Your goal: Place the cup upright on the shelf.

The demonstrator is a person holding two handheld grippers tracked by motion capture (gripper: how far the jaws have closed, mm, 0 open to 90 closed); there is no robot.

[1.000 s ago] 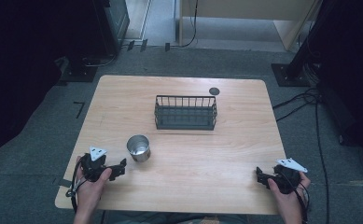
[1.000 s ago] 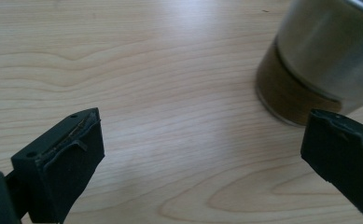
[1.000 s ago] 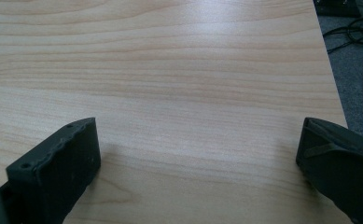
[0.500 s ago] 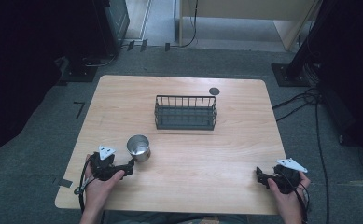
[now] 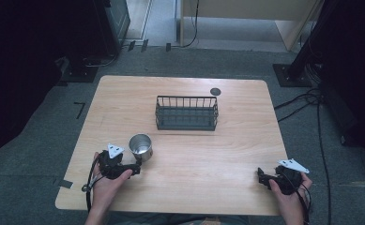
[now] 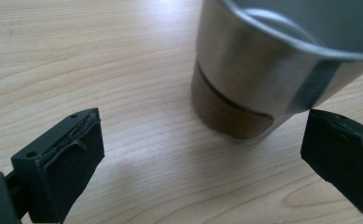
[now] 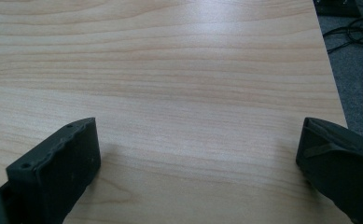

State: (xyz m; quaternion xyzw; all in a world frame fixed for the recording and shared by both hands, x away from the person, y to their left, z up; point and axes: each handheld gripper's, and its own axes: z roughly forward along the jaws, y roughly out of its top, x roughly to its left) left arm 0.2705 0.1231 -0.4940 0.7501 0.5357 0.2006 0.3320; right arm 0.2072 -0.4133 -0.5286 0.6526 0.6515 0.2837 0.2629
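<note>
A shiny metal cup [image 5: 140, 146] stands upright on the wooden table [image 5: 194, 154], left of centre. My left gripper [image 5: 134, 167] sits just in front of it, open, its jaws wide apart. In the left gripper view the cup [image 6: 272, 70] looms close ahead and to the right, with a brown base band, and the left gripper [image 6: 202, 163] has nothing between its pads. My right gripper [image 5: 261, 178] rests open near the table's front right corner; its view shows the right gripper [image 7: 198, 172] over bare wood.
A dark wire basket [image 5: 186, 113] stands at the table's middle, farther back. A small dark disc [image 5: 215, 91] lies behind it near the far edge. Cables [image 5: 318, 108] trail on the floor right of the table.
My left gripper has moved to the right and forward, closing in on the cup. The right gripper has stayed put.
</note>
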